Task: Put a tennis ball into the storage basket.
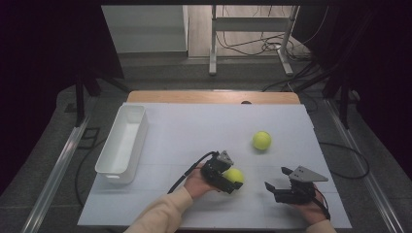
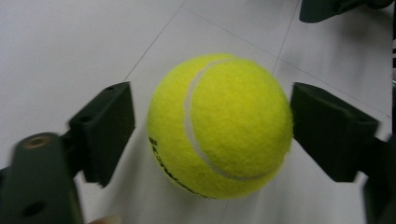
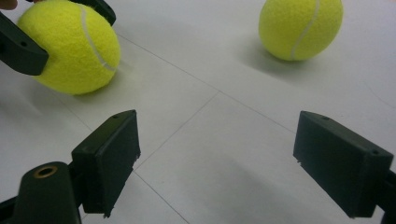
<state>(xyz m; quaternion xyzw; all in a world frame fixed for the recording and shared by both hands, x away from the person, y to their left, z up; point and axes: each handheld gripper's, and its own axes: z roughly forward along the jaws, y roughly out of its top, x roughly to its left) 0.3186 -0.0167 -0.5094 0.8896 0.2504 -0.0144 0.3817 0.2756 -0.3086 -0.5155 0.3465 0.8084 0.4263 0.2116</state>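
Bin [image 1: 121, 141] at table's [image 1: 194, 126] left edge, near ball [image 1: 234, 174] front centre, far ball [image 1: 262, 140] behind-right.

Print on the tennis ball [image 2: 219, 126]: we see dark letters low on its left, too blurred to read.

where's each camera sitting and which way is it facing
High view: above the person's side, facing forward and down on the white table; forearms, both claws.
Left gripper view: on the left claw, along its jaws at the near fuzzy yellow tennis ball.
Right gripper view: on the right claw, jaws apart, facing both balls.
Shared: the far tennis ball, also seen from above.
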